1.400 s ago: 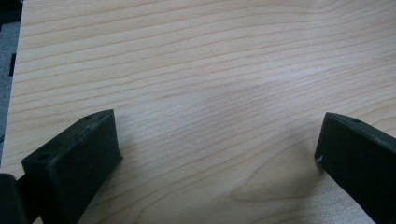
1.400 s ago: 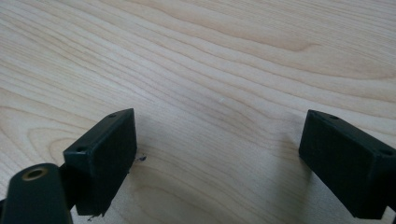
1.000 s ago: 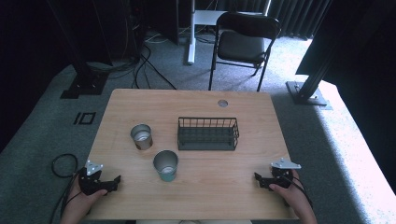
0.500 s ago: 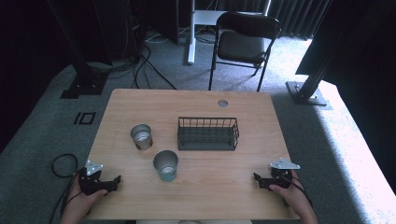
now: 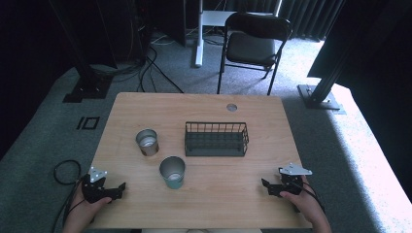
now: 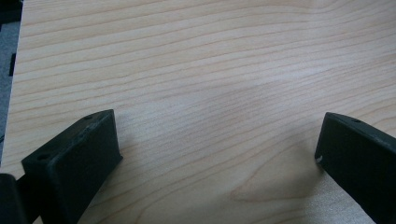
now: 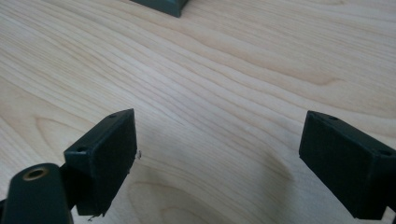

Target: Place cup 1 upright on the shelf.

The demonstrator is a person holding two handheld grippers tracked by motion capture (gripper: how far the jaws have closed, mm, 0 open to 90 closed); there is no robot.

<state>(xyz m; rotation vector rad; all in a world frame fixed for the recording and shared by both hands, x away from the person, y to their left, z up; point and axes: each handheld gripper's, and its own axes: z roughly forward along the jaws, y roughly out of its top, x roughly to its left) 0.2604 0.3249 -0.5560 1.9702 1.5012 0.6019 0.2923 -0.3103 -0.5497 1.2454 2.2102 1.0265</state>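
Note:
A black wire basket (image 5: 216, 139) stands at the middle of the wooden table (image 5: 194, 109). Left of it is a small steel cup (image 5: 147, 142), and nearer me a teal-based metal cup (image 5: 172, 172). My left gripper (image 5: 119, 189) rests at the table's front left corner, open, with bare wood between its jaws (image 6: 219, 140). My right gripper (image 5: 266, 186) sits at the front right, also open over bare wood (image 7: 219, 140). A dark corner of the basket (image 7: 161, 5) shows at the top of the right gripper view.
A round cable hole (image 5: 231, 107) lies near the table's far edge. Behind the table stands a black folding chair (image 5: 255, 41) beside a white desk leg (image 5: 199, 34). Cables (image 5: 150, 58) run over the grey carpet.

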